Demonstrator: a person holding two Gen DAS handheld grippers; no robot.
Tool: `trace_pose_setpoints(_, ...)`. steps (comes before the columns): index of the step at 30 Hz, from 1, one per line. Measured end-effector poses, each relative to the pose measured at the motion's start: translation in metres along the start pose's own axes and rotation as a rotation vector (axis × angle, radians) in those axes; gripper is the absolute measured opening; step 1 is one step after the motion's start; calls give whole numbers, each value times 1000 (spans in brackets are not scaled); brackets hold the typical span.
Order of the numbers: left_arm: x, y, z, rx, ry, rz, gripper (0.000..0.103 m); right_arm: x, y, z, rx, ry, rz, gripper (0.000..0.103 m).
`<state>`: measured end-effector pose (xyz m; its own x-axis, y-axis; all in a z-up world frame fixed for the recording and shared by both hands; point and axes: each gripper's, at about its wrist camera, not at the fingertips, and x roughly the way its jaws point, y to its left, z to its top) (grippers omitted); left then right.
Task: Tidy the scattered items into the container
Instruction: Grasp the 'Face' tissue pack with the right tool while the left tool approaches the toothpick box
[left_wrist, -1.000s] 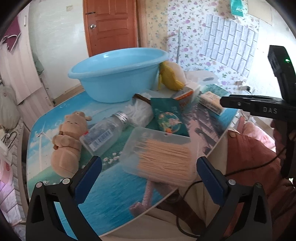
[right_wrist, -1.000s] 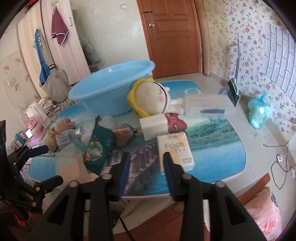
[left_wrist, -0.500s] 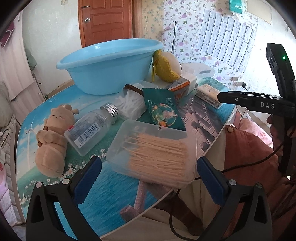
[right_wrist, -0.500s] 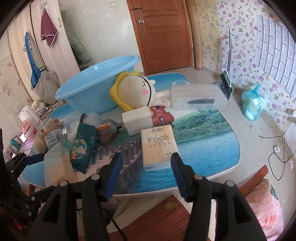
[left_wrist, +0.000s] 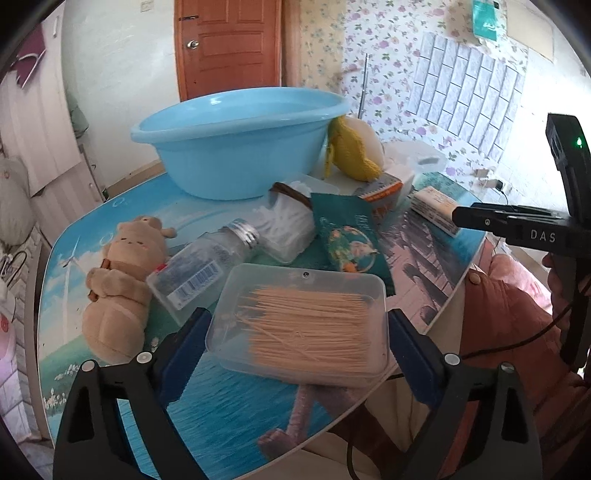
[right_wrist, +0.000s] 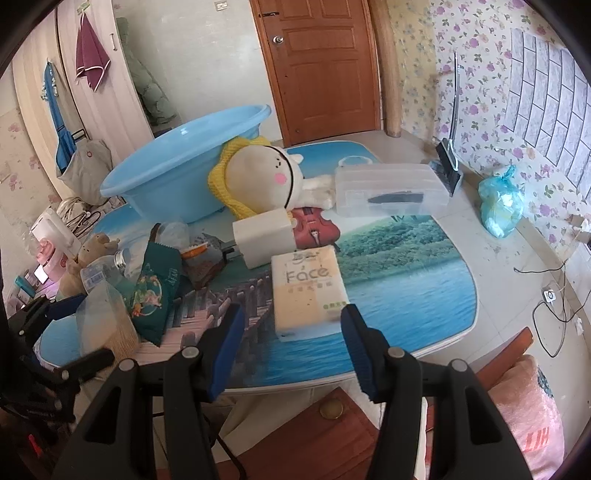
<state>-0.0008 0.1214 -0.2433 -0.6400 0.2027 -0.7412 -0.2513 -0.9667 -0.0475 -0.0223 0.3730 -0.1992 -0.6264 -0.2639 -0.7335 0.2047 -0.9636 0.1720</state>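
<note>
A light blue basin (left_wrist: 236, 147) stands at the far side of the table; it also shows in the right wrist view (right_wrist: 184, 170). My left gripper (left_wrist: 295, 350) is open, its pads on either side of a clear toothpick box (left_wrist: 303, 325) at the table's near edge. My right gripper (right_wrist: 291, 350) is open, its jaws just short of a "Face" tissue pack (right_wrist: 308, 291). Scattered around are a brown plush bear (left_wrist: 118, 284), a clear bottle (left_wrist: 203, 269), a green snack bag (left_wrist: 347, 236), a cotton swab pack (left_wrist: 288, 225) and a yellow-hooded plush (right_wrist: 262, 177).
A white box (right_wrist: 264, 240), a violin-shaped item (right_wrist: 316, 229) and a clear plastic case (right_wrist: 391, 188) lie behind the tissue pack. A wooden chair and pink cushion (right_wrist: 532, 413) sit near the table's front edge. A blue bag (right_wrist: 500, 206) lies on the floor.
My left gripper has moved forward so its pads now flank the toothpick box. My right gripper has opened wider and closed in on the tissue pack.
</note>
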Motion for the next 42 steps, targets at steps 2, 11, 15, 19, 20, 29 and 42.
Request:
trace_pose_setpoints(2,-1,3,-1,-6,0,2,94,2,-1,0,-2,-1,-6,54)
trace_pose_setpoints(11,-4,6,-6,-8,2,20,94,12,-4,7,-51,-24,-66,54)
trace_pose_setpoints(15,-2,4,-5,-2,-2,32,94,10,-7,8,-63,-35,-62,54)
trace_pose_setpoints(19,2,4,-5,-6,7,27,94,17,-11,7,-76,-17,-56,62)
trace_pose_setpoints(20,4,4,-5,-9,12,26,94,18,-12,7,-79,-15,-52,63)
trace_pose_setpoints(29,5,5,-6,-14,12,29,94,20,-4,4,-117,-15,-32,50)
trace_pose_setpoints(42,1,8,-5,-19,11,41,94,4,20,-11,-182,35,26,49)
